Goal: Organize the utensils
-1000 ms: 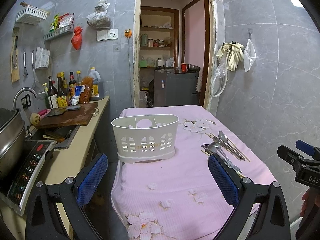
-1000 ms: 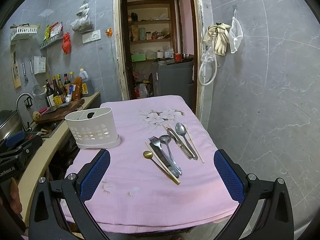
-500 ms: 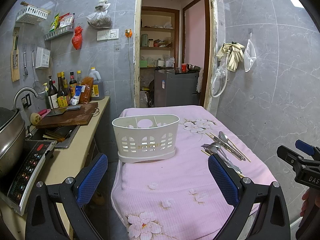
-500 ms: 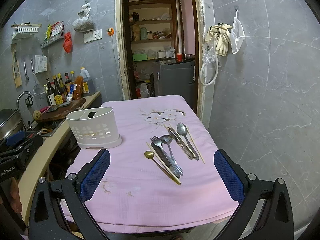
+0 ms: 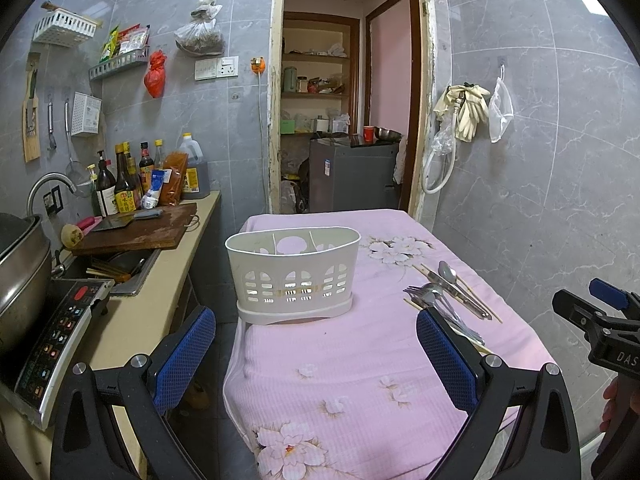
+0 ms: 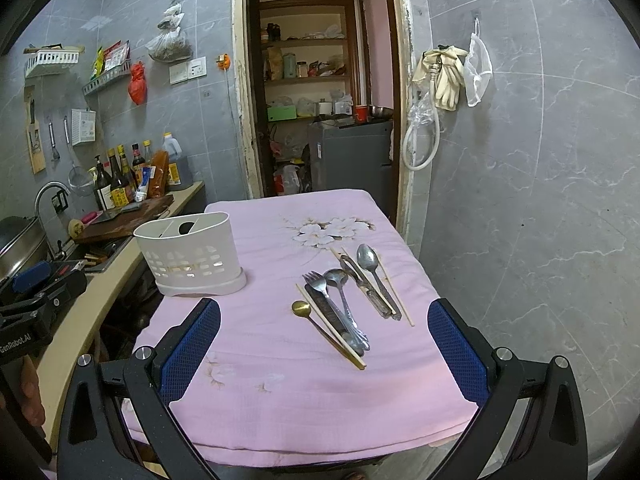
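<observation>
Pink tablecloth (image 6: 280, 360), empty white caddy (image 6: 188, 256)

Even indoor light, sharp, fisheye-warped dark corners.

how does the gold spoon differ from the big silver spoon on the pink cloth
The gold spoon has a small round bowl and a thin gold handle; the silver spoon has a larger oval, dull grey bowl. The gold spoon lies at the near left edge of the pile, the silver spoon at the far right, by the chopsticks. Both lie flat on the cloth, bowls pointing away from the right gripper.
</observation>
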`<state>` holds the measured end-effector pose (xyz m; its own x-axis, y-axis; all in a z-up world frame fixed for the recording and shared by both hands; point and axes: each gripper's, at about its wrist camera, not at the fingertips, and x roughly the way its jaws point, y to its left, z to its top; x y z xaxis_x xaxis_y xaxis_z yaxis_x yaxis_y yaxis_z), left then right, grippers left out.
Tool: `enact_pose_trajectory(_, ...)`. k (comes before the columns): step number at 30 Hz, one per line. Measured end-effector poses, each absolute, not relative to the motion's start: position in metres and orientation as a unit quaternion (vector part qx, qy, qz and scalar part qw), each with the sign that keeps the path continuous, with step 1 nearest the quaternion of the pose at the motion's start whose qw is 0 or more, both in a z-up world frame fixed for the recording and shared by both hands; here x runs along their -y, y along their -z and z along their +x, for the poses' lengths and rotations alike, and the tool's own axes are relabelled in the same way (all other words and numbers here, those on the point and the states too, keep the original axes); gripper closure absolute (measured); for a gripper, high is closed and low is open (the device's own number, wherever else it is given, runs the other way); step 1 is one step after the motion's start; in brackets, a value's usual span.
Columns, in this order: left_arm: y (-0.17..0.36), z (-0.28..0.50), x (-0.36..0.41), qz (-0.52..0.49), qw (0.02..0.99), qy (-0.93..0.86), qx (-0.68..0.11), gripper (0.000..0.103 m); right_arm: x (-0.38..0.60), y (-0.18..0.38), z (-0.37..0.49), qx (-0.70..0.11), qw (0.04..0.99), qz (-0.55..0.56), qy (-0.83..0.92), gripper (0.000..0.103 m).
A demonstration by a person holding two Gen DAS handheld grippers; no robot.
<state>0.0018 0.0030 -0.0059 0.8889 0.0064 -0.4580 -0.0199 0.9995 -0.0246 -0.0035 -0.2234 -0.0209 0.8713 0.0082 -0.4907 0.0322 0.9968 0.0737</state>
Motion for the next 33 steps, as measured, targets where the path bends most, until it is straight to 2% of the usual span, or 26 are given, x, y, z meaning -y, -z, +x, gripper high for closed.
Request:
enact_pose_trajectory(24, 0.014, 0.002, -0.007, -0.015, 0.971, -0.004, -0.239, 0.002, 0.226, 0.020, 0.000, -0.254, 0.966, 0.042, 0.015, 0.001)
enact_pose_trajectory(33, 0.010, 0.021, -0.001, -0.022, 0.972, 0.009, -0.232, 0.002, 0.246, 0.011, 0.014, -0.228, 0.972, 0.047, 0.033, 0.001)
